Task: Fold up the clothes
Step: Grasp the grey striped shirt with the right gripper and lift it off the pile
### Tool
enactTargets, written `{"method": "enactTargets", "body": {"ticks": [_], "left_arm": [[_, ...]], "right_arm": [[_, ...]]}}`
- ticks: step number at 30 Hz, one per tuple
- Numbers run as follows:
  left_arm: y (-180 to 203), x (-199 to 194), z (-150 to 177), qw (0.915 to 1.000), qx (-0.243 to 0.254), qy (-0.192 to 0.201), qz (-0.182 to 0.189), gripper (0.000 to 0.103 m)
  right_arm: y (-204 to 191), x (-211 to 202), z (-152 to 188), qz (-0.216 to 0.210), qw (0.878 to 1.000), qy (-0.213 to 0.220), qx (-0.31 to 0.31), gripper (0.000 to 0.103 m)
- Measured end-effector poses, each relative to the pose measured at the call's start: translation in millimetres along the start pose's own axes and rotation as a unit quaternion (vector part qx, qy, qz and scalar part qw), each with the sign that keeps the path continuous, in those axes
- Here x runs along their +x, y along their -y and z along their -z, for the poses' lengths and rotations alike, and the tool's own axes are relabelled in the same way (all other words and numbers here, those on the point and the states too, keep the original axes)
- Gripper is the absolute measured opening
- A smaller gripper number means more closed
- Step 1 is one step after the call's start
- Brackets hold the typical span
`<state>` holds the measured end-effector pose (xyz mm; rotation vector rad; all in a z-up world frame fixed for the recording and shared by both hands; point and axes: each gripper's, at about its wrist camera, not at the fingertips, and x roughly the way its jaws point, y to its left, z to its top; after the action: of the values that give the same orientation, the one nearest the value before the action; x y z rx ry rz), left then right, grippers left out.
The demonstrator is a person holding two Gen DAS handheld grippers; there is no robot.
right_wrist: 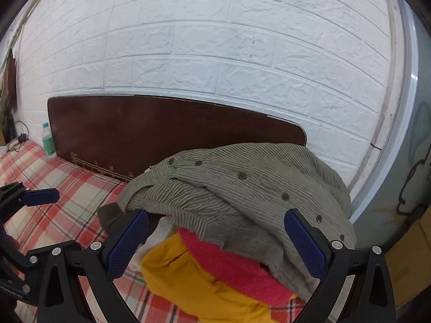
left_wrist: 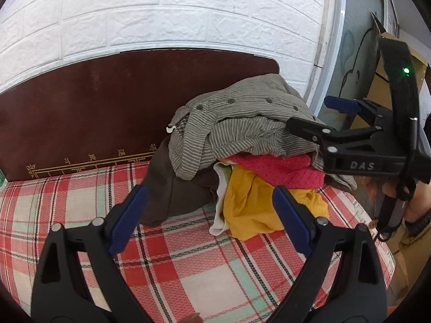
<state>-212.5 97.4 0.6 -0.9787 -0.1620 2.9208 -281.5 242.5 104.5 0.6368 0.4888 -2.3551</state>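
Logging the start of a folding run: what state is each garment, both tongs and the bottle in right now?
Striped button shirt: crumpled, unfolded, on top of the pile.
Pink garment: bunched under the shirt.
Yellow garment: crumpled, spilling onto the plaid sheet.
Dark brown garment: heaped at the pile's left.
Left tongs: open, empty.
Right tongs: open, empty, close over the pile.
Bottle: upright, capped.

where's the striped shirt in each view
Left wrist: the striped shirt tops the clothes pile, right of centre, above the red and yellow clothes.
Right wrist: the striped shirt sits centre-right, draped over the pile, just beyond the open right gripper.
Shared landmark: the dark brown headboard behind the pile, against the white brick wall.
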Motion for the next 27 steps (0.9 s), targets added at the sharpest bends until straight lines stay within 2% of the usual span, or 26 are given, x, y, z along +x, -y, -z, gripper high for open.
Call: {"method": "enactTargets", "body": {"ticks": [2,5,9,11,12,13,14,15,16,19,22,25,27], "left_arm": [[-6.8,9.3,-4.7,1.0000,-0.006,-0.003,-0.003,0.095],[-15.3,19.3,-9.2,0.9999,-0.013,-0.004,-0.003,0.095],[-22.8,27.0,-9.3,0.9998,-0.019,-0.007,0.002,0.095],[-25.7,28.5,-8.0,0.9997,-0.021,-0.007,0.003,0.094],[-27.1,29.3,-7.4,0.9997,-0.022,-0.008,0.004,0.095],[-28.6,30.1,-6.8,0.9997,-0.023,-0.008,0.004,0.094],[-30.0,30.9,-6.1,0.9997,-0.024,-0.008,0.005,0.094],[-31.4,31.7,-5.5,0.9996,-0.025,-0.009,0.006,0.095],[-32.9,32.5,-4.9,0.9996,-0.026,-0.009,0.006,0.094],[-37.2,34.9,-3.0,0.9995,-0.029,-0.010,0.008,0.094],[-33.4,25.9,-5.5,0.9996,-0.025,0.000,0.015,0.094],[-28.7,15.6,-8.6,0.9995,-0.020,0.011,0.021,0.094],[-23.9,7.0,-11.6,0.9993,-0.016,0.018,0.028,0.094]], "right_arm": [[0.7,27.3,-11.3,0.018,0.999,-0.021,-0.020,0.102],[-1.1,63.6,-23.6,0.022,0.998,-0.049,-0.045,0.100],[-16.9,100.5,-27.3,0.032,0.990,-0.080,-0.112,0.098],[-20.9,112.8,-27.6,0.038,0.987,-0.088,-0.127,0.085],[-19.2,116.0,-29.1,0.035,0.988,-0.091,-0.118,0.069],[-15.6,117.3,-31.4,0.032,0.990,-0.092,-0.104,0.062],[-8.7,114.7,-35.1,0.026,0.993,-0.086,-0.080,0.052],[-0.3,109.9,-39.4,0.016,0.995,-0.079,-0.055,0.022],[9.4,103.4,-43.9,0.004,0.997,-0.072,-0.027,0.012],[39.8,73.0,-54.5,-0.024,0.998,-0.036,0.041,0.010],[70.0,30.8,-61.6,-0.053,0.993,0.002,0.104,0.010],[99.9,-20.1,-63.9,-0.069,0.986,0.045,0.144,0.010],[123.6,-55.9,-61.4,-0.085,0.977,0.075,0.180,0.010]]}}
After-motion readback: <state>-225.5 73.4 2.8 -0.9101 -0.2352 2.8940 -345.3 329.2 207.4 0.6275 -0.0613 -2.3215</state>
